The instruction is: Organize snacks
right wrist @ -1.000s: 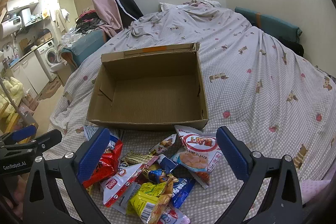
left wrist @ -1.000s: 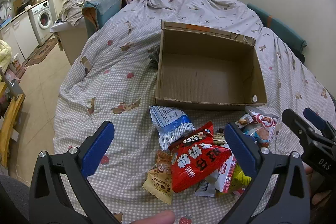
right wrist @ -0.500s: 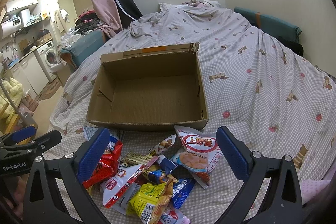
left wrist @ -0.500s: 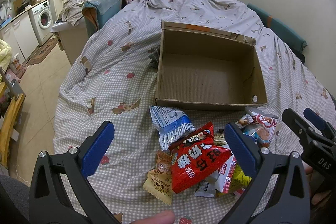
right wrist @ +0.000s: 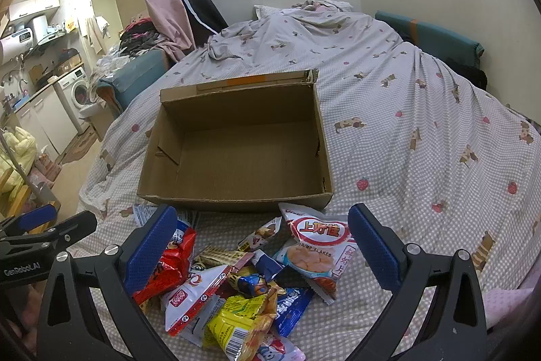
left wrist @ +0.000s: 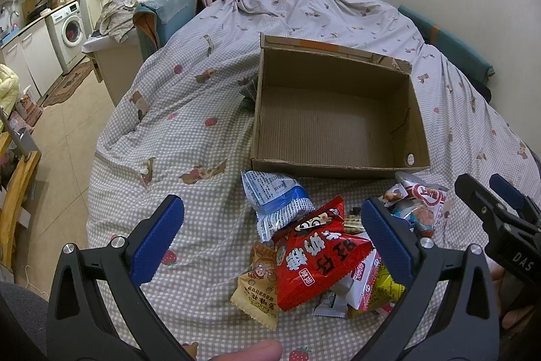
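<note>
An empty open cardboard box sits on the bed. In front of it lies a pile of several snack packets: a red bag, a blue-white bag, a tan packet, a shrimp flakes bag, a yellow packet. My left gripper is open and empty above the pile's left side. My right gripper is open and empty above the pile; it also shows in the left wrist view.
The bed is covered by a checked sheet with a rumpled duvet at the far end. The bed's left edge drops to the floor. A teal cushion lies by the right wall. A washing machine stands far left.
</note>
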{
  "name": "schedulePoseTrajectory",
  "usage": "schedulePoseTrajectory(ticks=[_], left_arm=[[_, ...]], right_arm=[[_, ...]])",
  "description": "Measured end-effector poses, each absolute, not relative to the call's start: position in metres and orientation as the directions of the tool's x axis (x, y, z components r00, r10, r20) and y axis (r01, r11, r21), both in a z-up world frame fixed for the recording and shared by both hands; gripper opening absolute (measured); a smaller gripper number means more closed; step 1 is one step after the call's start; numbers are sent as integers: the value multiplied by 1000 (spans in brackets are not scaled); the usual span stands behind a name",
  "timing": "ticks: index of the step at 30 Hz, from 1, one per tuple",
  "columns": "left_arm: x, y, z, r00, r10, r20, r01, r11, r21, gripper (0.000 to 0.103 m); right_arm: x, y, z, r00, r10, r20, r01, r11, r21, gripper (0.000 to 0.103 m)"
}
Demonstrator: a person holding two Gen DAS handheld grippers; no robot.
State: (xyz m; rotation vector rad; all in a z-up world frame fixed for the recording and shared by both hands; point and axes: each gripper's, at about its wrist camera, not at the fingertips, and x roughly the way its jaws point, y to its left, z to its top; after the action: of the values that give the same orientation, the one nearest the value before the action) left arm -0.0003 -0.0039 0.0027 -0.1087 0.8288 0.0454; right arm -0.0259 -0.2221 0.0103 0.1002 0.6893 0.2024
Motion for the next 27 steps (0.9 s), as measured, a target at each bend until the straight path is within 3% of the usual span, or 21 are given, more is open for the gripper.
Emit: schedulePoseTrajectory(ticks=[27], left_arm=[[0,6,-1,669,-1,-743,-96,992,-88,103]], right_arm=[[-24,-223,10,751,223,-621,-153,975,164,103]])
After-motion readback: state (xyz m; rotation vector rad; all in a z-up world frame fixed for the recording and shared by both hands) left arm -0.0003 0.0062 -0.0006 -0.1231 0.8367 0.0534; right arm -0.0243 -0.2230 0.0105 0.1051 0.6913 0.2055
